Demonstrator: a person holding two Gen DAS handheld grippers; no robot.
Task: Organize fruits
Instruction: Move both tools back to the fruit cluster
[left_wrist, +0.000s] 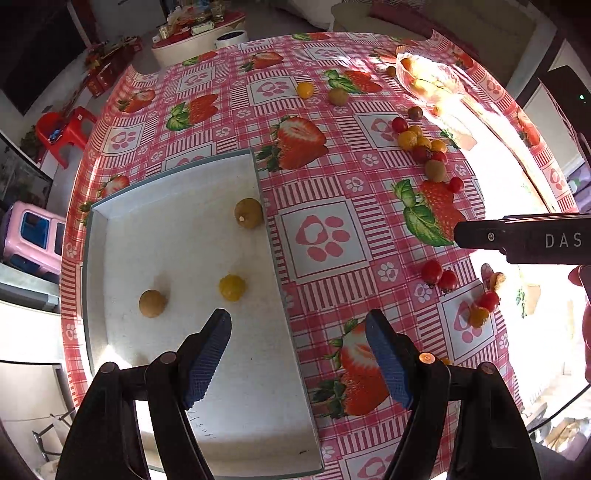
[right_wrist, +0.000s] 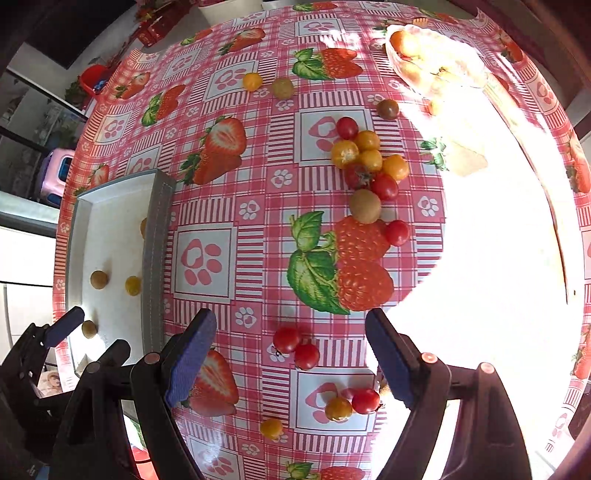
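A white tray (left_wrist: 122, 236) lies on the left of the table and holds two brownish fruits (left_wrist: 152, 303) and a yellow one (left_wrist: 232, 287). My left gripper (left_wrist: 299, 356) is open and empty above the tray's right edge. My right gripper (right_wrist: 291, 354) is open and empty above two red tomatoes (right_wrist: 296, 347). A cluster of red, yellow and brown fruits (right_wrist: 365, 166) lies farther out. A red and a yellow tomato (right_wrist: 352, 404) lie near my right finger. A glass bowl (right_wrist: 436, 55) with fruit stands far right. The tray also shows in the right wrist view (right_wrist: 110, 236).
The round table has a pink strawberry-print cloth (left_wrist: 317, 236). A yellow fruit (left_wrist: 305, 90) and a green one (left_wrist: 338, 96) lie at the far side. Strong sunlight washes out the table's right part (right_wrist: 480, 258). Red and pink stools (left_wrist: 62, 133) stand beyond the left edge.
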